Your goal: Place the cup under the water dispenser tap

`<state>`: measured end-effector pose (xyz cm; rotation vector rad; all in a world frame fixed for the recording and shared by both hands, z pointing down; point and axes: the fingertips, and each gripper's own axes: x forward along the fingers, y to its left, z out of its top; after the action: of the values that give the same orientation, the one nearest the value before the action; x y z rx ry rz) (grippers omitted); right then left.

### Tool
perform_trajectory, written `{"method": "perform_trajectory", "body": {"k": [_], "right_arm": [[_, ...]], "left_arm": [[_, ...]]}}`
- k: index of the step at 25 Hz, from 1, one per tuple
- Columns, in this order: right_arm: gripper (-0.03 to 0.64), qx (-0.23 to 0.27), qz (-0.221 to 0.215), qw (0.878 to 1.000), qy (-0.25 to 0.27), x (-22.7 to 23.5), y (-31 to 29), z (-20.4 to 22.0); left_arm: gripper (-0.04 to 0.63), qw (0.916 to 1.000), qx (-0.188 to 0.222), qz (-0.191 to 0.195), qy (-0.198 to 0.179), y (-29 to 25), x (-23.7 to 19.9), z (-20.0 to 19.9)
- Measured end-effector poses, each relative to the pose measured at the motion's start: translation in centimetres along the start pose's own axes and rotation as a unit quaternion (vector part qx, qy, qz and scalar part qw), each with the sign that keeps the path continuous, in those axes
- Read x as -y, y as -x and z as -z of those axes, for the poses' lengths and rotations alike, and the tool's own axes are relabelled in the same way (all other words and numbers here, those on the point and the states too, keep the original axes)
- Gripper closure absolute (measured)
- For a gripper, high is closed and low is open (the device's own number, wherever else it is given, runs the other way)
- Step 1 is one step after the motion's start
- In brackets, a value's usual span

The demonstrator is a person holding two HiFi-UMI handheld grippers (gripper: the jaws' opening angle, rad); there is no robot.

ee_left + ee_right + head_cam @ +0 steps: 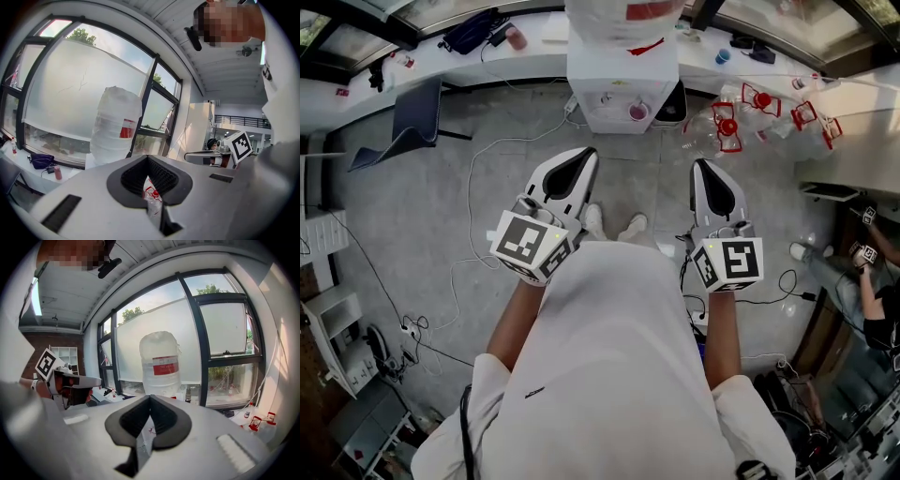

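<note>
1. Jaws of your left gripper (pixel 581 157) meet at the tips with nothing between them; your right gripper (pixel 702 169) is likewise closed and empty.
2. Both point toward the water dispenser (pixel 619 70), well apart from it across the floor (pixel 487 112).
3. The pink cup (pixel 637 112) stands in its front recess (pixel 614 116), apparently below the tap, so placing looks done; you seem to have nothing left.

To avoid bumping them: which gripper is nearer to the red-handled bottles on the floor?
Right. In the head view the right gripper sits just below the bottles; the left gripper is well to their left.
</note>
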<state>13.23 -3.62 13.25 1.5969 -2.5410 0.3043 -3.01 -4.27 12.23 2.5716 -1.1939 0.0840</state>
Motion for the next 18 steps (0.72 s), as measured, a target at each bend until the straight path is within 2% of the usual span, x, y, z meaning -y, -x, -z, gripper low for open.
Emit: {"method": "perform_trajectory", "body": {"k": [3, 10, 18], "right_arm": [[0.606, 0.010, -0.005, 1.000, 0.016, -0.7, 0.8, -1.3], [0.606, 0.014, -0.017, 0.999, 0.047, -2.1, 2.3, -2.4], [0.606, 0.014, -0.031, 0.999, 0.036, -3.1, 3.3, -2.5]], "left_arm": [[0.589, 0.9999, 0.000, 0.013, -0.010, 0.4, 0.8, -0.3], [0.589, 0.9997, 0.012, 0.016, -0.010, 1.3, 1.6, -0.9], [0.589, 0.9989, 0.016, 0.037, -0.024, 1.1, 3.0, -1.9]]}}
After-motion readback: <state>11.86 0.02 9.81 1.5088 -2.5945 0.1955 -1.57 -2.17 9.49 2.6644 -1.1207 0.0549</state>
